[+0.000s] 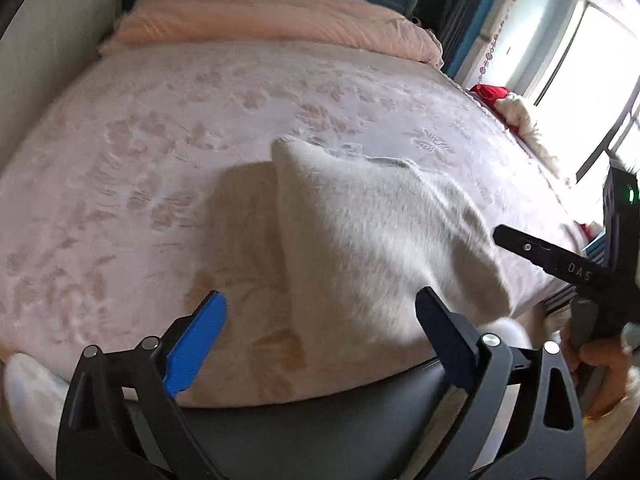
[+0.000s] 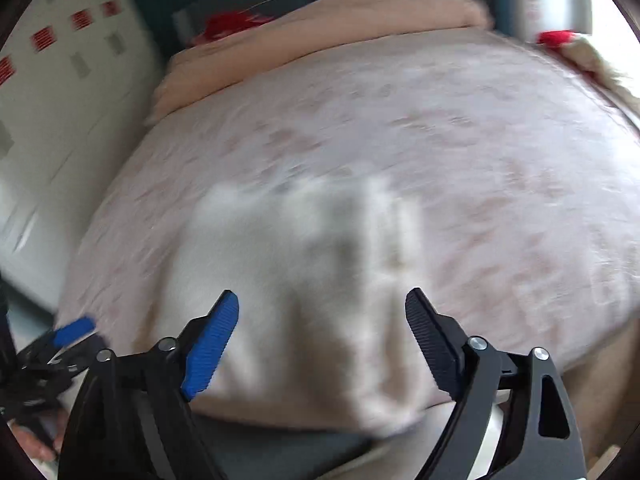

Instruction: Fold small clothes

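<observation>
From your left wrist camera, your left gripper (image 1: 320, 320) sits at six o'clock with its jaws spread wide and nothing between them; one finger carries a blue pad (image 1: 198, 344), the other shows dark. Just past the fingertips, from the centre toward four o'clock, the white fluffy garment (image 1: 380, 232) lies on the bed (image 1: 120, 160), whose pale pink cover bears a floral pattern. The garment's near corner hangs over the bed's front edge beside your dark finger, and a folded ridge of it stands up at about twelve o'clock of the cloth. At three to four o'clock your right gripper (image 1: 560, 256) reaches in over the garment's right edge, held by your hand (image 1: 600, 360); from here only one black finger of it shows clearly. A peach quilt (image 1: 280, 24) is bunched across the far end of the bed at twelve o'clock, with a red cloth (image 1: 490, 92) at two o'clock by the window.

From your right wrist camera, which is blurred, your right gripper (image 2: 322, 340) also stands released, jaws wide and free of cloth. The garment (image 2: 280, 260) spreads from the centre down to six o'clock, beneath and beyond the fingertips. Your left gripper (image 2: 74, 330) peeks in at eight o'clock, just off the garment's left edge.
</observation>
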The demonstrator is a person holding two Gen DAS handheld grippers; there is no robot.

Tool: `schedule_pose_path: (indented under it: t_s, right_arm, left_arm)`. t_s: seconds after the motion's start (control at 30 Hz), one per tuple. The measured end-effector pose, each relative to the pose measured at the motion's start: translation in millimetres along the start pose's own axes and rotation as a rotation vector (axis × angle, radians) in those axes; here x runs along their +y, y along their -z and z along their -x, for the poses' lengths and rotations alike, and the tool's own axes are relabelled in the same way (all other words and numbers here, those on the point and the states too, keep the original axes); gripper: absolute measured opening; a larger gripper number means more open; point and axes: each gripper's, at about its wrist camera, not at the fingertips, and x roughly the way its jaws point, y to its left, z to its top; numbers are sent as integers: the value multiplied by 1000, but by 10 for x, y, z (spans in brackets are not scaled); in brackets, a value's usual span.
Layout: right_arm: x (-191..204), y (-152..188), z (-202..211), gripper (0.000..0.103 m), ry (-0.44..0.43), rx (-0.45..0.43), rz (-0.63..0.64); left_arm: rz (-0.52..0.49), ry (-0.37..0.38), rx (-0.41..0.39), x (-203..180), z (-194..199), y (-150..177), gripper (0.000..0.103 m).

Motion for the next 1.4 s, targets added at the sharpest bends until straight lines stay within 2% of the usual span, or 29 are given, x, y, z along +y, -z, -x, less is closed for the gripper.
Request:
schedule_pose_path:
  t_s: [0.1,0.13,0.17,0.23,0.33,0.37,0.47,0.53,0.57,0.6,0.63,0.67,0.9,1.13,1.3,1.4]
  right_arm:
    - [-301,-53,-335,84,-29,108,-91]
    - [-381,-32,-480,84,-45,145,-121]
    - [-369,8,-581,84,-49,169,-131]
    - [-366,92,-768,89,-35,205,-147]
    - [-355,147,-946,98,-129,236,-234]
    - [-376,192,-985,98,-151,224,-270]
    - [-346,206,-999,98,-137,202,-275]
    - [-309,174,-971,66,-177,198,-280]
    - [-256,125,-952,59,-175,192,-278]
    - [-236,95,-908,45,-176,183,-272]
    - [-210,72,-828,41,-177,172,-270]
    - [-179,28,-722,40,-188,152,-271]
    - [297,-275,254,38,-259,-44,-191]
    - [968,-752,1396,38,-351,-309,-46]
    - [1508,-1049,1943,39,-408,-454,69]
    - [1851,-1155,2074,40,-433,-493,124]
  left_arm:
    - [68,97,72,5,-408,-192,95]
    - [77,101,92,10,-541,-225,95]
    - [94,68,125,22,-700,-253,95]
    - [132,54,174,66,-952,-262,95]
    - [200,82,223,135,-1204,-233,97]
    - [228,101,241,159,-1264,-225,98]
    - [337,168,279,248,-1381,-205,98]
    - [363,186,283,248,-1361,-241,83]
    - [356,180,279,219,-1329,-257,71]
    - [342,181,272,193,-1277,-287,64]
    - [318,194,257,153,-1187,-332,49]
    - [290,212,238,107,-1066,-390,44]
    - [168,272,69,-44,-101,-741,42]
    - [7,344,-217,-94,1256,-1220,43]
    - [-60,330,-383,-13,2025,-1544,43]
    - [-99,302,-479,156,2406,-1644,44]
